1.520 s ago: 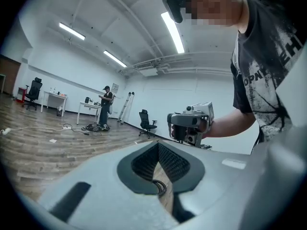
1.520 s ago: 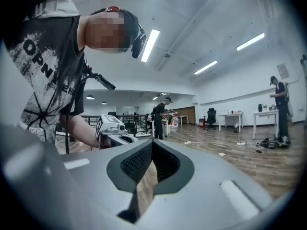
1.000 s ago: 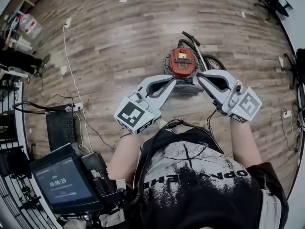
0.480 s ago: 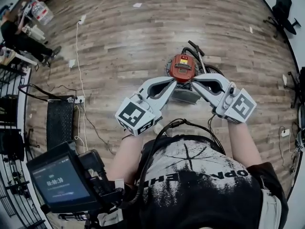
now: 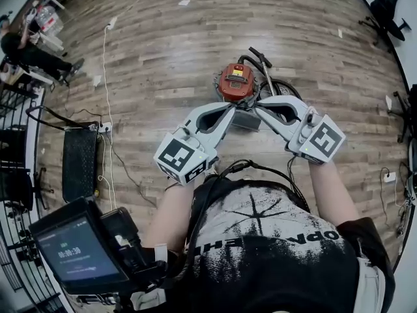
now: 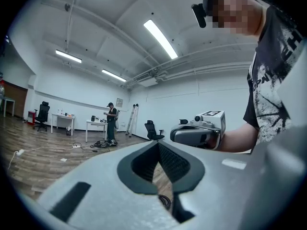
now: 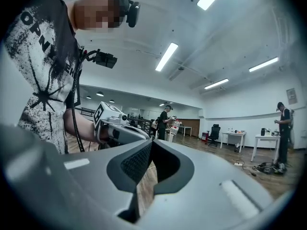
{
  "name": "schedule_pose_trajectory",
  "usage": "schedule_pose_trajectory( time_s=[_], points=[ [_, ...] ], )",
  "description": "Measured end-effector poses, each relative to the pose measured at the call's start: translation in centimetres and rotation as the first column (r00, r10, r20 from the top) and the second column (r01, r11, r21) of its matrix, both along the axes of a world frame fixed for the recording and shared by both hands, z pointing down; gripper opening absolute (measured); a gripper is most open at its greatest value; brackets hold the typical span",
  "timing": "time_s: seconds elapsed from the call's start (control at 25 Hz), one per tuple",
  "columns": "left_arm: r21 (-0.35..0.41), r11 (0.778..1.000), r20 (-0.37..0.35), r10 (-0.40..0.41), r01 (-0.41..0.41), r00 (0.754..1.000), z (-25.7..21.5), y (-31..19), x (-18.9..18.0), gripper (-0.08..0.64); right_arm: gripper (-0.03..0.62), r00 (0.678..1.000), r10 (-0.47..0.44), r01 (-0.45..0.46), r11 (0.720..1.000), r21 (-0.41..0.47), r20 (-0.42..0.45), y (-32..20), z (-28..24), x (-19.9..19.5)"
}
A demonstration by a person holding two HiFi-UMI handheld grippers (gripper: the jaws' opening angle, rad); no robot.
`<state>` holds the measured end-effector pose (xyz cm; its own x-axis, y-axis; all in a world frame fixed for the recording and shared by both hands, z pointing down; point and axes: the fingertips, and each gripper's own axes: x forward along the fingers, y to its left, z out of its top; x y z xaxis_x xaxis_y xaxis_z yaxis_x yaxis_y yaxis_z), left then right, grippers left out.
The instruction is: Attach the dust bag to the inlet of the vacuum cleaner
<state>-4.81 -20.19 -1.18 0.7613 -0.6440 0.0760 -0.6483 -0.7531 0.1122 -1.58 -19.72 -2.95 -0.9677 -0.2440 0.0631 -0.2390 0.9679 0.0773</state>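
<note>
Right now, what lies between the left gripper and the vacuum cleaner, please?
Nothing: in the head view the left gripper ends just short of the vacuum cleaner, with no object between.

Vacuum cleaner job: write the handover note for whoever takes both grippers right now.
Left gripper: jaws shut, nothing between them.
Right gripper: jaws shut, nothing between them.
Both are held level in front of the person, tips near each other.
Vacuum cleaner: red-topped, on the wooden floor just past the tips in the head view, black hose beside it.
Dust bag: not identifiable in any view; the inlet isn't visible either.
Done: nothing that shows.
Left: find the bag, grip it, fit it onto the inlet.
</note>
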Motion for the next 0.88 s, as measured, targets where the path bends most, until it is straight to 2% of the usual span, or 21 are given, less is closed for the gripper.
schedule_pose_trajectory(
  time_s=[0.24, 0.52, 0.88],
  points=[
    [0.008, 1.000, 0.014, 0.014, -0.014, 1.000, -0.5, 0.5, 2.4, 0.003, 0.006, 0.999, 0.036, -0.036, 0.999, -0.006, 0.029, 0.7, -0.2, 2.4],
    [0.025, 0.999, 0.024, 0.030, -0.031, 0.999, -1.1, 0.8, 3.2, 0.003, 0.006, 0.998, 0.043, -0.044, 0.998, 0.041, 0.038, 0.9, -0.4, 3.0],
    [0.023, 0.999, 0.031, 0.026, -0.027, 0.999, -0.7, 2.0, 4.1, 0.003, 0.006, 0.998, 0.056, -0.056, 0.998, 0.009, -0.005, 2.0, 0.2, 3.4]
  ],
)
